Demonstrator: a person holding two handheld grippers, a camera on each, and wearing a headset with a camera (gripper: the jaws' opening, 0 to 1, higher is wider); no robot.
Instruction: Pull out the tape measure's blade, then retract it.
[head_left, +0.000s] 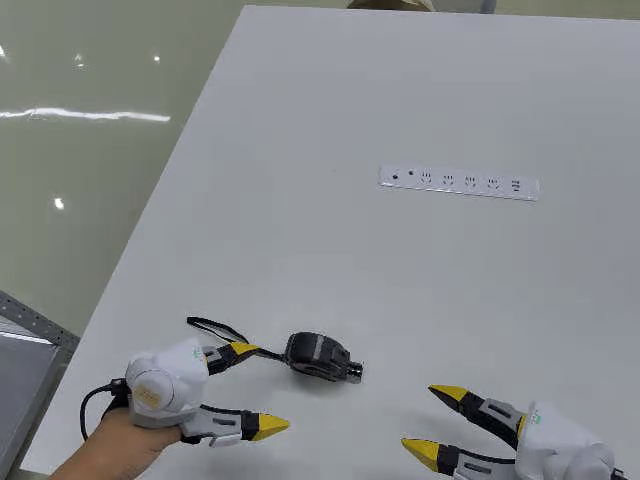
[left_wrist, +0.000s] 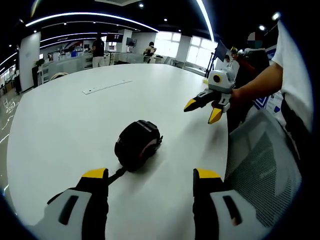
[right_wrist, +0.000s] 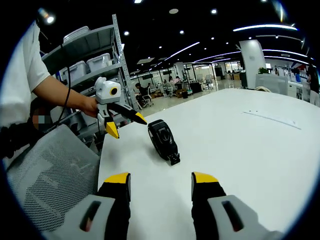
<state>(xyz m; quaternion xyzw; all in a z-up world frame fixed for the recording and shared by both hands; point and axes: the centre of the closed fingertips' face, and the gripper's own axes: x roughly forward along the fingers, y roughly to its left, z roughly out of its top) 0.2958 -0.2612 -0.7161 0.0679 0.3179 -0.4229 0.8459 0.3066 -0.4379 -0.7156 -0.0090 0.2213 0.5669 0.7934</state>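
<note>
Tape (head_left: 318, 357) lies 9-to-3, at 1 o'clock from the nearer left hand-held gripper (head_left: 262, 388); it and the right hand-held gripper (head_left: 430, 420) gape empty.

Rear of the white-and-yellow right gripper (head_left: 420, 418) being cut off by the head view's bottom edge; markings of the flat white socket strip (head_left: 458, 183) too small to tell.

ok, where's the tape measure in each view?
Head view: tape measure bottom centre, on the table.
Left gripper view: just left of centre.
Right gripper view: about centre.
Shared landmark: white power strip, farther along the table.
</note>
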